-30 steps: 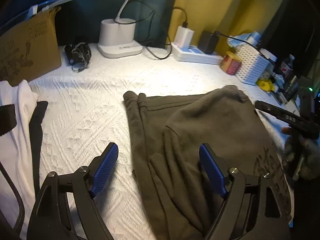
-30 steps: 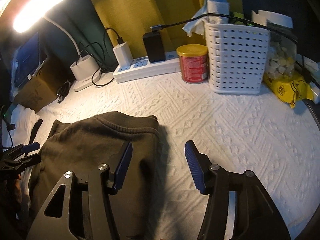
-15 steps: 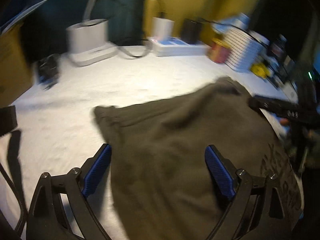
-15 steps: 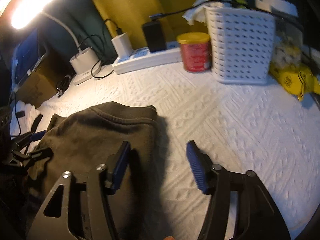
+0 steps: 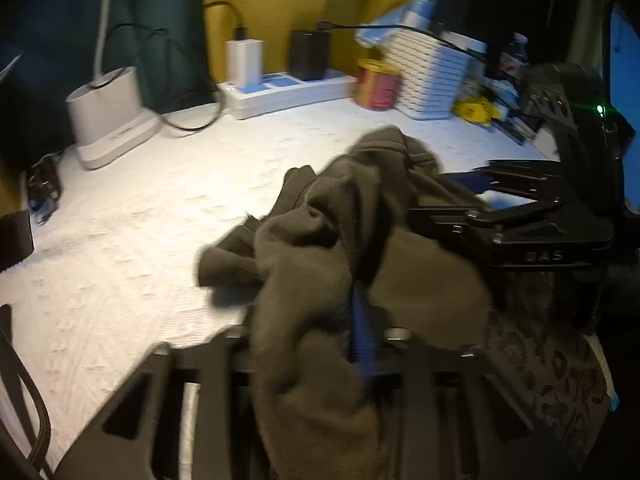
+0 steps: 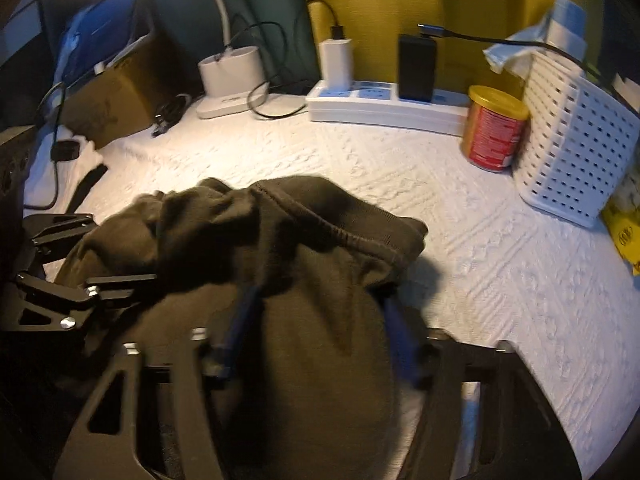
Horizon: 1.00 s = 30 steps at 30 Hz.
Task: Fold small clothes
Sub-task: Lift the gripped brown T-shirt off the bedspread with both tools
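Two hand-held grippers, left (image 5: pixel 360 320) and right (image 6: pixel 316 328), each freshly clamped on one bunched olive garment (image 6: pixel 320 240).

Both grippers' fingers (image 5: pixel 362 322) just closed on the garment (image 6: pixel 320 280), now bunched up, was flat.

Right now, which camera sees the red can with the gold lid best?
The right wrist view. The red can is large there, beside the white basket, with its gold lid and red label clear. The left wrist view also shows the can, but smaller, farther back and blurrier, against that same basket.
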Each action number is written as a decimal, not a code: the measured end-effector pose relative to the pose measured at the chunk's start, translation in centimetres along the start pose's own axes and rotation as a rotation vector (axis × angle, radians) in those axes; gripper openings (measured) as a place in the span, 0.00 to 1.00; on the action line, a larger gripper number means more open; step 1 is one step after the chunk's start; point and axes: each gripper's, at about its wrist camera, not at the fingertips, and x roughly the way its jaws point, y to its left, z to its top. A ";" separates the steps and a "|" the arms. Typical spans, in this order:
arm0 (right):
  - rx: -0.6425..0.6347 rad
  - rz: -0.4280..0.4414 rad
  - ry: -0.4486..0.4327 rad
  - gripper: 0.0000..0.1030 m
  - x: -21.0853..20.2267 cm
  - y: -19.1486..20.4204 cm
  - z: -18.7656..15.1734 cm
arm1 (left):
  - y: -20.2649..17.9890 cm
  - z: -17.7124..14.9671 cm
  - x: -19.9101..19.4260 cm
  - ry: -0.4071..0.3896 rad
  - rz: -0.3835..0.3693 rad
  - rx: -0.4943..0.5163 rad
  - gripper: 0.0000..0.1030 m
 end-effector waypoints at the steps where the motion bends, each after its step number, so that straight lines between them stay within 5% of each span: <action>1: -0.004 0.015 0.001 0.33 0.0 0.3 -0.1 | -0.3 -0.1 0.0 -0.002 0.001 0.001 0.21; 5: -0.037 -0.001 -0.003 0.23 -0.4 1.6 -0.4 | -1.1 -0.1 0.0 -0.008 0.024 0.021 0.20; 30: -0.045 -0.031 -0.264 0.14 -13.2 5.1 -2.3 | -5.5 -1.6 -9.2 -0.258 0.011 0.039 0.19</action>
